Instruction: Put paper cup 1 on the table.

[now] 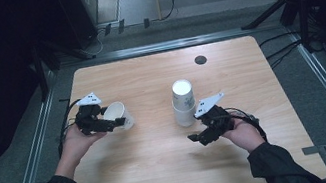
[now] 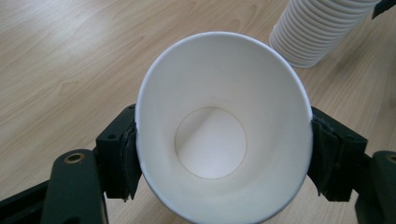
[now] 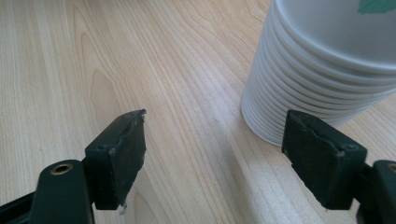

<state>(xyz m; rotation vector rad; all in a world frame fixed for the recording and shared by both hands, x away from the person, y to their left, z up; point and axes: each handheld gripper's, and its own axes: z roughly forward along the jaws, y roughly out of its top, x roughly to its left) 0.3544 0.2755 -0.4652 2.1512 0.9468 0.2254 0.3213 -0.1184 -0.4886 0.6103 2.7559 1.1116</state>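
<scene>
The wooden counter [image 1: 165, 172] is carrying an upturned stack of paper cups [image 1: 184, 103] near its middle. The right gripper [image 1: 198, 137] is sitting just beside it, apparently not touching, jaws spread empty. The left gripper [image 1: 117, 123] is clamping a single paper cup [image 2: 224, 126], tilted, left of the stack.

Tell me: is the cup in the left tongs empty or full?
Empty. The cup, clamped at its rim by the left tongs, faces the left gripper view's camera, showing a bare white bottom.

Cup [image 1: 118, 115] left of cup stack [image 1: 184, 103]
</scene>
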